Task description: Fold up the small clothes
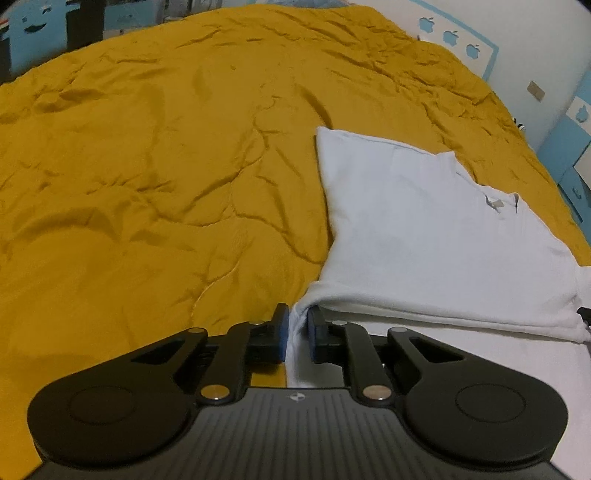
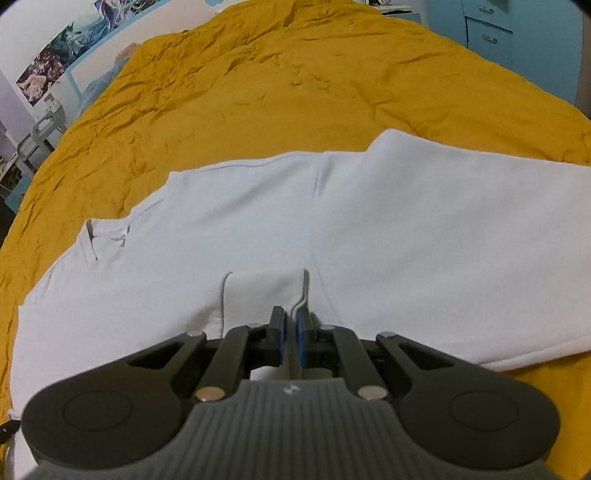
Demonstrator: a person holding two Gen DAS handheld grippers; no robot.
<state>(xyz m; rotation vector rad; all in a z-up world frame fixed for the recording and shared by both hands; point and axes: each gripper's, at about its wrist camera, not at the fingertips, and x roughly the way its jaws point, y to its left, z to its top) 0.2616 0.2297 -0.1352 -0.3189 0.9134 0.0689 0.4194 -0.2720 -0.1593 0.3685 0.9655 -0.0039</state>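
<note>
1. The left gripper [image 1: 297,334] points down at a slant toward the bed, low over its near edge. Its jaws stand narrow, and the blue pads [image 1: 282,338] pinch a bunched fold at the near left corner of the white shirt [image 1: 424,236].
2. The right gripper [image 2: 290,332] also tilts down, close over the shirt [image 2: 332,221]. Its jaws are drawn tight together, with a thin seamed edge of the white cloth [image 2: 301,295] caught between the pads.
3. The shirt lies spread on the mustard-yellow bedspread [image 1: 147,147], partly folded, one layer doubled over another. Its collar with a small label [image 1: 496,203] shows toward the far right in the left wrist view.
4. Blue drawers [image 2: 487,33] stand beyond the bed [image 2: 295,74]; what is in them cannot be seen.
</note>
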